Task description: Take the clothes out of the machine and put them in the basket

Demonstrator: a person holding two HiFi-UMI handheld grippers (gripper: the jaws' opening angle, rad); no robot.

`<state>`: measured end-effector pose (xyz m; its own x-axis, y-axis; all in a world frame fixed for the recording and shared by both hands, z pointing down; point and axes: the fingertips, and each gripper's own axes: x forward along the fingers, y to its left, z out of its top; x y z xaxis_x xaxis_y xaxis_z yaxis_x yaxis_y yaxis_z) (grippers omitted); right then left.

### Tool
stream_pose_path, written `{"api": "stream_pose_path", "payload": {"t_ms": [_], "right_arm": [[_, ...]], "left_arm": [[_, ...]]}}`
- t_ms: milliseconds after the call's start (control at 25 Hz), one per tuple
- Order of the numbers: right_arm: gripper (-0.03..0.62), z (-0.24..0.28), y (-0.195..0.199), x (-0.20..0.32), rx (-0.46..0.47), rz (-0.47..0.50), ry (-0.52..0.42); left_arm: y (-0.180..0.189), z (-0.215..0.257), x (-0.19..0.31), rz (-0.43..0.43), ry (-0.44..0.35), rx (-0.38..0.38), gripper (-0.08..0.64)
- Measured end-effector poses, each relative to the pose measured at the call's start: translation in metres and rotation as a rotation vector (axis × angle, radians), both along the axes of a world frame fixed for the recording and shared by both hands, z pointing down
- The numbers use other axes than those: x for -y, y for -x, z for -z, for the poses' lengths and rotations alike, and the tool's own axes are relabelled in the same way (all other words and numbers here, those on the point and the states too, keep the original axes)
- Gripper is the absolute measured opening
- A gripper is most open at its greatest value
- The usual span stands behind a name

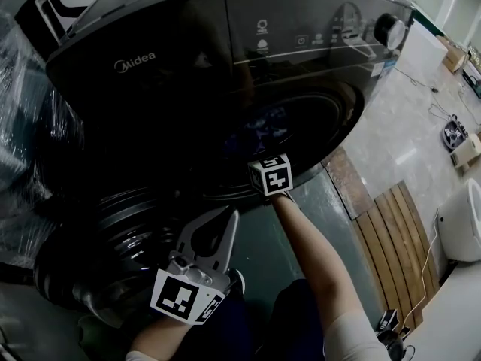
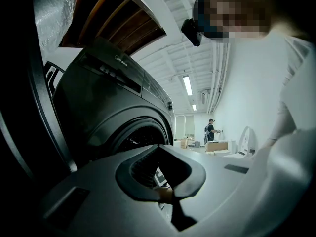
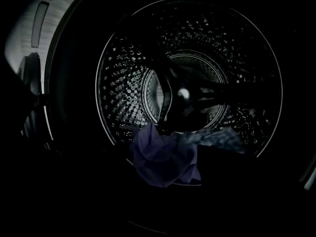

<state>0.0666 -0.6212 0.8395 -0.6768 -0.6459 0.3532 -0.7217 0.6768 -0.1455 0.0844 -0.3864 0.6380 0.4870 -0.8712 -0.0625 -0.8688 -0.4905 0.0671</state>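
Right tool (image 1: 270, 176) pointed into drum (image 3: 118, 83) of Midea washing machine (image 1: 188, 59); jaws lost in darkness, grip not readable. Purple cloth (image 3: 163, 157) seen at drum's front lip. Left tool (image 1: 225, 224) held outside machine, jaws closed together, nothing gripped.

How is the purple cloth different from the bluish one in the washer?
The crumpled purple cloth is bunched at the front rim; the bluish cloth lies flatter, behind and right of it. The purple cloth looks bigger; the bluish cloth is partly shadowed. Both are in the dimpled metal drum.
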Motion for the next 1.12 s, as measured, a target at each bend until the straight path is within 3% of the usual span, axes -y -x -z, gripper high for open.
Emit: {"api": "stream_pose_path", "payload": {"t_ms": [240,640,1120], "right_arm": [[0.444,-0.005,0.004,0.009,-0.003,-0.012,0.007],[0.419,-0.013,0.013,0.017,-0.018,-0.025,0.030],[0.217,-0.017,0.006,0.022,-0.039,-0.096,0.020]], "left_arm": [[-0.002,-0.002,0.000,-0.015,-0.004,0.012,0.017],[-0.010,0.007,-0.013,-0.118,-0.065,-0.013,0.017],[-0.016,0.013,-0.029,-0.198,-0.120,0.007,0.017]]}}
